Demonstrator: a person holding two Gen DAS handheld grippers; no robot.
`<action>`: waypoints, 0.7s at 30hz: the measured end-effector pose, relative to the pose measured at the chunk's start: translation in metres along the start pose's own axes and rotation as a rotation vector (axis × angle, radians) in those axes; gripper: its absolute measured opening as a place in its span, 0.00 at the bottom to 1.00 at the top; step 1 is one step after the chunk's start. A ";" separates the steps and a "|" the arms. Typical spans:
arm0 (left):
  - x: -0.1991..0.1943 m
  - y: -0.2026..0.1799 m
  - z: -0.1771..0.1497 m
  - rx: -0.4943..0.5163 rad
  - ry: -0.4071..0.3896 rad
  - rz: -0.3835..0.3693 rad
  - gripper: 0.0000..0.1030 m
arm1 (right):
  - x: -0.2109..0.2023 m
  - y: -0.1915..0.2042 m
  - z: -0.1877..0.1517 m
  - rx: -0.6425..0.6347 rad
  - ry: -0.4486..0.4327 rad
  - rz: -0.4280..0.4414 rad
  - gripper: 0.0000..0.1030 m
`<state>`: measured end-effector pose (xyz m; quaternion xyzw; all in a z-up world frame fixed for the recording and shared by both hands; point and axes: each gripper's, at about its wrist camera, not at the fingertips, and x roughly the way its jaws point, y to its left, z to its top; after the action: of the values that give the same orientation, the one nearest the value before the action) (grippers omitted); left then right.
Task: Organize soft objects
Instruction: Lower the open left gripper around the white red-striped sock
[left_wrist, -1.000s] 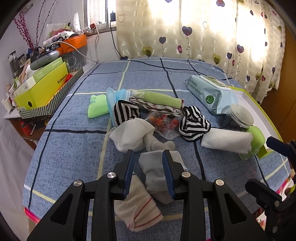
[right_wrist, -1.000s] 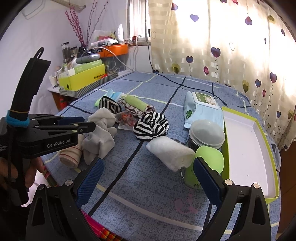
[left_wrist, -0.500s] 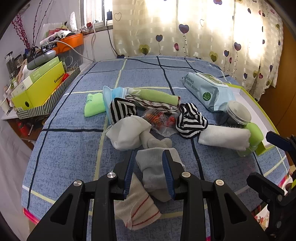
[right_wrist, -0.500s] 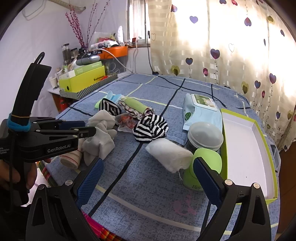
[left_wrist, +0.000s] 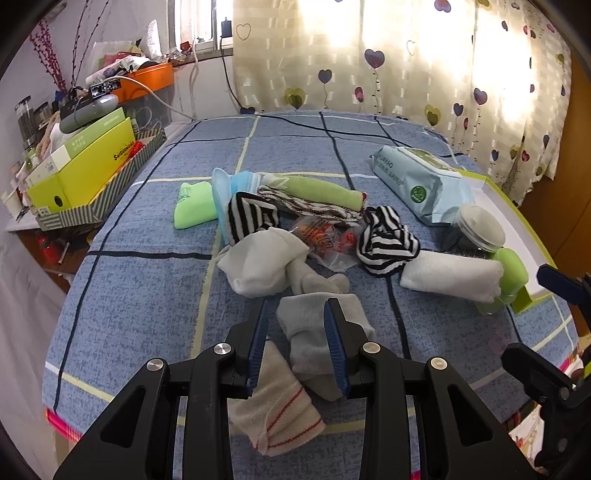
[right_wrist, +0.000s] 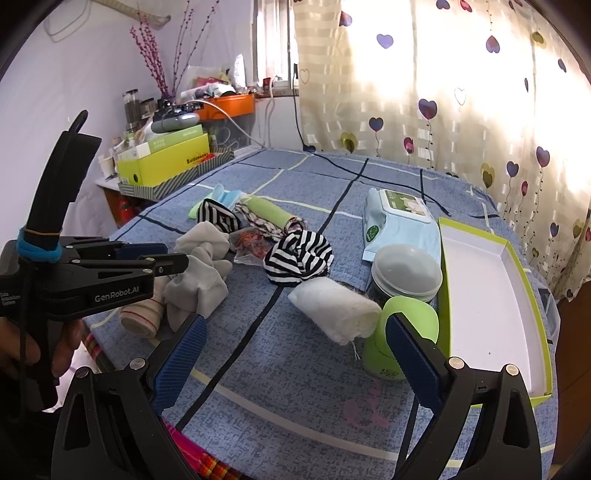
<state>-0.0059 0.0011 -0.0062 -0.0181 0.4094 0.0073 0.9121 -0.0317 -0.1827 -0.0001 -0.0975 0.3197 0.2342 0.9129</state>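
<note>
My left gripper (left_wrist: 296, 306) hovers low over a grey sock (left_wrist: 314, 321) near the bed's front edge. Its jaws stand partly apart and do not press on the sock. A cream sock with red stripes (left_wrist: 273, 413) lies under its left finger. Just beyond are a white sock (left_wrist: 262, 262), two black-and-white striped pieces (left_wrist: 386, 245), a green roll (left_wrist: 321, 194) and a white rolled cloth (right_wrist: 336, 306). My right gripper (right_wrist: 295, 319) is wide open and holds nothing, short of the white roll.
A green-rimmed white tray (right_wrist: 447, 295) lies at the bed's right side. A wipes pack (right_wrist: 399, 225), a lidded jar (right_wrist: 404, 269) and a green cup (right_wrist: 402, 332) stand beside it. A snack packet (left_wrist: 321, 240) sits among the cloths. Cluttered boxes (left_wrist: 81, 166) stand left of the bed.
</note>
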 end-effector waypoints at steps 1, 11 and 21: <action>0.000 0.000 0.000 -0.001 -0.001 0.001 0.31 | -0.001 0.000 0.001 -0.001 -0.001 -0.002 0.96; -0.002 0.003 -0.004 -0.011 -0.005 -0.005 0.31 | -0.001 -0.001 0.001 0.002 0.002 0.003 0.95; -0.006 0.009 -0.006 -0.034 -0.013 -0.015 0.31 | 0.000 0.003 -0.003 -0.006 0.001 0.006 0.92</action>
<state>-0.0148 0.0096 -0.0061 -0.0364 0.4034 0.0074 0.9143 -0.0345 -0.1808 -0.0024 -0.0993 0.3196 0.2381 0.9117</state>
